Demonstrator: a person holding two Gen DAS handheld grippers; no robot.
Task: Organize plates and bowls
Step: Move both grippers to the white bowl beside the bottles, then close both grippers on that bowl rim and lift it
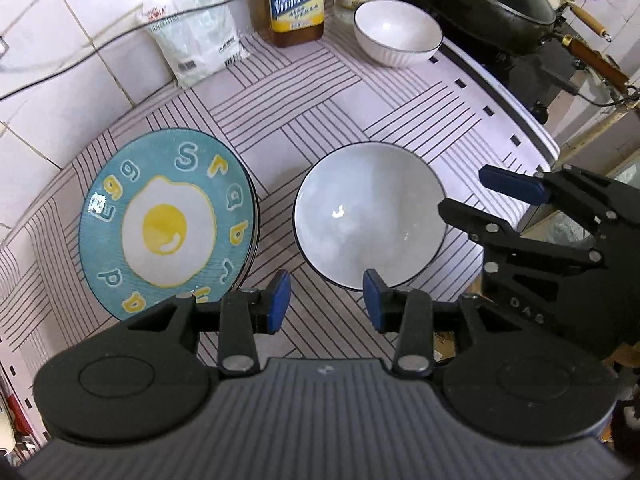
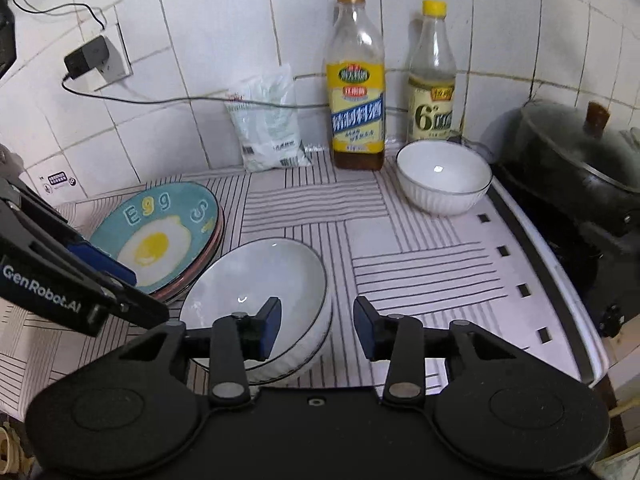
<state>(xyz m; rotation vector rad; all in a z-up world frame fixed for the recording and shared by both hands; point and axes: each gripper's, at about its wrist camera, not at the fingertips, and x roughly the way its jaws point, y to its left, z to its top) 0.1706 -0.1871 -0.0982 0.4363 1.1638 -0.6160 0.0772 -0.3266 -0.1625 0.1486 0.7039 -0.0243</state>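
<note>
We hold both grippers released: left gripper [image 1: 326, 300] and right gripper [image 2: 318, 328] empty above the stacked bowls [image 2: 256, 296], beside the egg plates [image 1: 168, 220], sorted by kind.

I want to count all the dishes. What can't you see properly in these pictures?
- Plates under the egg plate: right wrist view shows only rims, and the left gripper covers part; count unclear.
- Near bowl: a second rim shows below; the right gripper hides its front.
- Pot: cut off by the edge.

White tiled wall [image 2: 224, 40] — striped mat [image 2: 400, 248] over the counter.
</note>
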